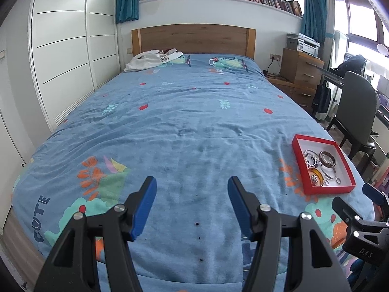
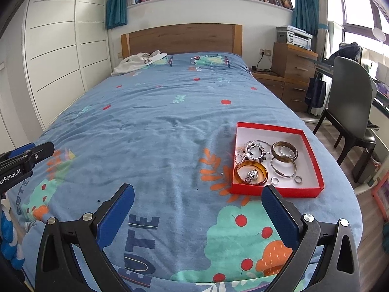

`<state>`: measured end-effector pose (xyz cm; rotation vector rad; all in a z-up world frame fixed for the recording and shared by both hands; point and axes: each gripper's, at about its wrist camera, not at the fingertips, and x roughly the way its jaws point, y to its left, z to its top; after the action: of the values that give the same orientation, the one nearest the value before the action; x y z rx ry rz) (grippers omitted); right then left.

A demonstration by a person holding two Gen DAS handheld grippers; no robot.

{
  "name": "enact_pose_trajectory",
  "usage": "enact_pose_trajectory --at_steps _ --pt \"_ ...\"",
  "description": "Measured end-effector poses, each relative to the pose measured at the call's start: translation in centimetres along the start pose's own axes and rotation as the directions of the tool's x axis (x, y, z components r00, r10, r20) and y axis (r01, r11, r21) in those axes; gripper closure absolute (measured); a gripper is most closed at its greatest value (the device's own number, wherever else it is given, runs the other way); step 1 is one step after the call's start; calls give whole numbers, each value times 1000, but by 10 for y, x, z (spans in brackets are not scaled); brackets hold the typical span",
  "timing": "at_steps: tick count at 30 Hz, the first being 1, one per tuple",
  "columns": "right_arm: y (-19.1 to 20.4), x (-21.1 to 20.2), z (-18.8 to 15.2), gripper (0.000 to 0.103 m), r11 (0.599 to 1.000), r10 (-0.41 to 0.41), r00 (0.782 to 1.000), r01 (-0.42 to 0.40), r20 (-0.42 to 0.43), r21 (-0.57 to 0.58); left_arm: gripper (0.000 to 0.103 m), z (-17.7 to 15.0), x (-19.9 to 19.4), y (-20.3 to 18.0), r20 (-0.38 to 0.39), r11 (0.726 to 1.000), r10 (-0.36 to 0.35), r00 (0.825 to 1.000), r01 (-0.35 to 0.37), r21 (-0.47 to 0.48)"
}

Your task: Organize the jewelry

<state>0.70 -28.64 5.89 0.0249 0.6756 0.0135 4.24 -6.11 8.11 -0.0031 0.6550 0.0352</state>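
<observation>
A shallow red box (image 2: 313, 146) (image 1: 297, 155) with a white inside lies on the blue bedspread near the bed's right front corner. Inside it are an amber bangle (image 2: 250, 168) (image 1: 314, 174) with a small silver piece in it, a brown bangle (image 2: 284, 151) (image 1: 327, 158), a thin silver bangle (image 2: 283, 168), beaded bracelets (image 2: 254, 149) (image 1: 310, 158) and small rings (image 2: 298, 179). My right gripper (image 2: 198, 192) is open over the bedspread, with the box just beyond its right finger. My left gripper (image 1: 192, 182) is open and empty, far left of the box.
The bed (image 1: 184, 112) has a wooden headboard (image 1: 193, 39) and white clothing (image 1: 152, 59) near the pillows. White wardrobes (image 1: 65, 48) line the left side. A dark chair (image 2: 350, 102), wooden drawers (image 2: 291, 68) with a printer and a desk stand to the right.
</observation>
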Motion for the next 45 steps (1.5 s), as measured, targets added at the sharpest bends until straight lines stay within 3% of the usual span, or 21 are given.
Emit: enact_pose_trajectory --at_steps 26,45 --pt "-31 6 -11 1 997 -73 997 73 -26 -10 44 -24 27 -35 -85 996 -53 995 59 65" --pt "-61 10 -14 1 998 -48 998 49 -44 36 44 -26 24 -57 -95 993 -53 994 63 101"
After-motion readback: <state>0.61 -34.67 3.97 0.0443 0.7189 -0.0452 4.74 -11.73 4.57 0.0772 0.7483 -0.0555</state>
